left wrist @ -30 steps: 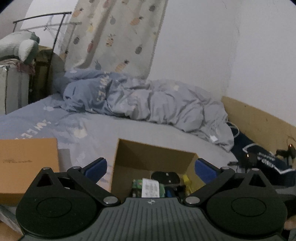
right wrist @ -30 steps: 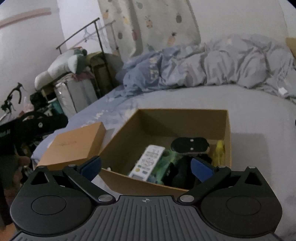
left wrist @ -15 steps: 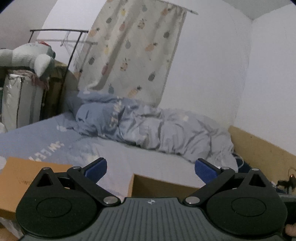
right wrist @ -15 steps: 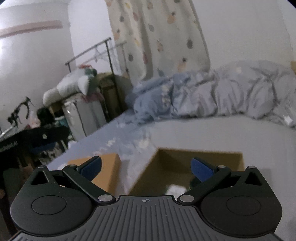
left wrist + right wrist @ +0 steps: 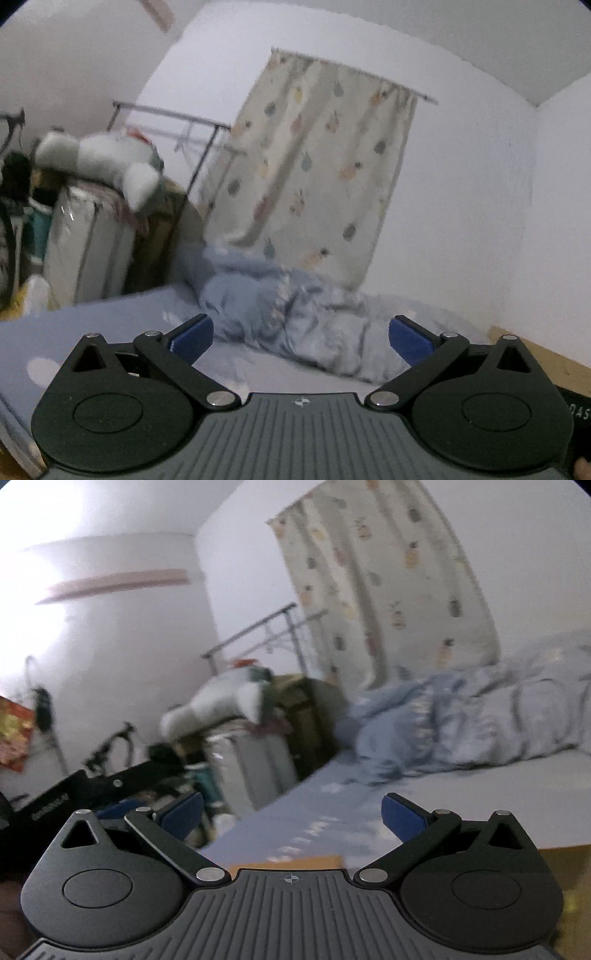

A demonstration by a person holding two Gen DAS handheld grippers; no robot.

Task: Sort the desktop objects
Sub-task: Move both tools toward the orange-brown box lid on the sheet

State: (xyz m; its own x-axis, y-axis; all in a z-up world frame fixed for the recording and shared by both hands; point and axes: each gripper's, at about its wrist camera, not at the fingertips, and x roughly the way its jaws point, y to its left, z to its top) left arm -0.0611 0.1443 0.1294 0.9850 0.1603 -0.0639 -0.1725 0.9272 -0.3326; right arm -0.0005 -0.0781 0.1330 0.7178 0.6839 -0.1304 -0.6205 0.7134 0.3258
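Note:
My left gripper [image 5: 301, 338] is open and empty, tilted up toward the bed and curtain. My right gripper [image 5: 291, 814] is open and empty, also tilted up. In the right wrist view only the top edge of the brown cardboard lid [image 5: 288, 862] shows just above the gripper body, and a strip of the open cardboard box [image 5: 565, 864] shows at the lower right. The box's contents are hidden. Neither box shows in the left wrist view.
A crumpled blue-grey duvet [image 5: 295, 325] lies on the bed [image 5: 461, 797]. A pineapple-print curtain [image 5: 317, 177] hangs behind. A plush toy [image 5: 110, 162] lies on stacked storage by a clothes rack [image 5: 258, 635] at the left. A wooden board [image 5: 546, 358] runs along the right wall.
Both grippers have tilted upward and drawn back. The open box and its contents have dropped out of view below the gripper bodies. Both stayed open and empty.

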